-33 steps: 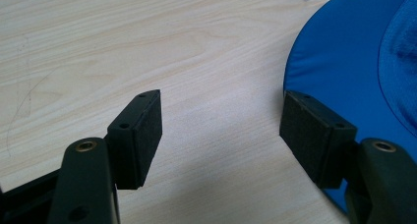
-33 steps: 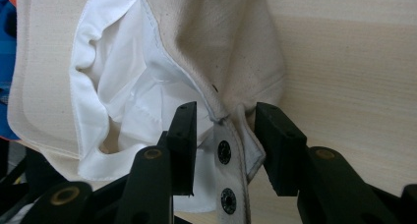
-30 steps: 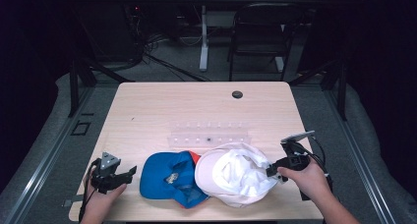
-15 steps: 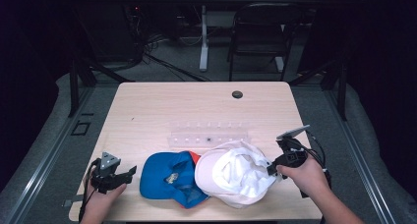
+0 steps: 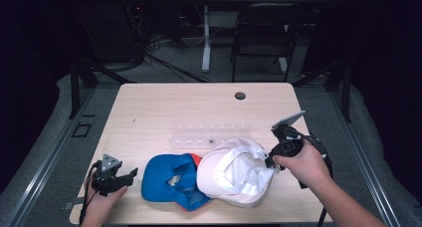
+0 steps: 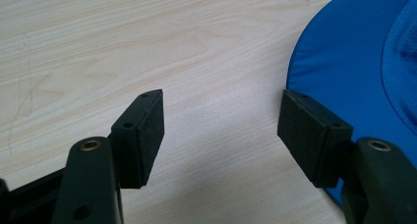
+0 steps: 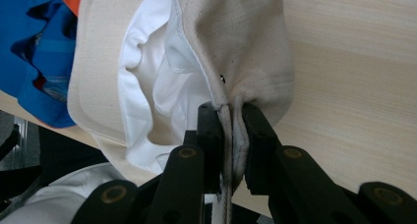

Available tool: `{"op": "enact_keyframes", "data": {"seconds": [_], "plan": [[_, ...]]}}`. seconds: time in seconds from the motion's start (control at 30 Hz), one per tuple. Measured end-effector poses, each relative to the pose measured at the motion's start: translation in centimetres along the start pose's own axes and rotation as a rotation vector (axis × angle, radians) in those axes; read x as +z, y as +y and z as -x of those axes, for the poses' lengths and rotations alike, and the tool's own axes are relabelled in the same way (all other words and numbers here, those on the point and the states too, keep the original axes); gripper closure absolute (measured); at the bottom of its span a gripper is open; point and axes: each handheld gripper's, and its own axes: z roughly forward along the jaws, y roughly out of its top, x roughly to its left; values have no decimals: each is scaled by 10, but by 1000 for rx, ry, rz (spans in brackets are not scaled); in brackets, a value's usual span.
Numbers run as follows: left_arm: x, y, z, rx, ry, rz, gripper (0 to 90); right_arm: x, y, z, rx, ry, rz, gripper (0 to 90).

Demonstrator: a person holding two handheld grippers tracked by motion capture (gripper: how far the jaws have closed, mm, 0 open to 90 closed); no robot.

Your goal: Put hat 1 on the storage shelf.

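Note:
A cream-white cap (image 5: 234, 174) lies upside down near the table's front edge, overlapping a blue cap (image 5: 166, 179) on its left. My right gripper (image 5: 269, 162) is shut on the white cap's rim at its right side. In the right gripper view the cloth edge (image 7: 231, 47) is pinched flat between the two pads, at my right gripper (image 7: 230, 117), and lifted off the wood. My left gripper (image 5: 130, 174) rests at the front left, open, with bare table between its pads, just left of the blue cap's brim (image 6: 354, 52).
A clear plastic strip tray (image 5: 209, 137) lies on the wooden table (image 5: 164, 107) just behind the caps. A round cable hole (image 5: 240, 95) sits near the far edge. A dark chair (image 5: 259, 33) and cables stand beyond the table.
My right gripper has shut on the white cap's rim and risen a little, pulling that edge up. The left gripper has stayed where it was.

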Motion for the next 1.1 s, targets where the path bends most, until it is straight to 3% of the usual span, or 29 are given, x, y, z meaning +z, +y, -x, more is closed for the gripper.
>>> {"op": "enact_keyframes", "data": {"seconds": [0.13, 0.17, 0.27, 0.4, 0.57, 0.67, 0.83, 0.87, 0.9, 1.07, 1.1], "plan": [[-1, 0, 0, 1, 6, 7, 347, -5, 4, -12, -8, -13, 0, 804], [-1, 0, 0, -8, 10, 14, 346, -10, 7, -20, -36, -26, -22, 804], [-2, 1, -2, -16, 15, 13, 347, -17, 11, -33, -51, -23, -24, 805], [-2, -1, -4, -35, 6, 17, 354, -26, 16, -47, -60, -9, -23, 807], [-2, -1, -5, -47, -22, -12, 370, -33, 20, -56, -60, 28, -23, 809], [-1, -1, -4, -56, -27, 2, 388, -37, 22, -58, -30, 89, -17, 810], [-2, -2, -5, -64, -29, 15, 417, -44, 23, -51, 19, 271, -33, 813], [-2, -2, -5, -64, -29, 15, 419, -44, 23, -51, 19, 271, -33, 813], [-2, -2, -6, -66, -38, 18, 425, -45, 22, -46, 34, 329, -36, 814], [-3, -2, -6, -76, -44, 38, 439, -43, 20, -36, 86, 446, -44, 815], [-3, -2, -7, -69, -48, 30, 441, -42, 19, -34, 115, 476, -35, 815]]}}
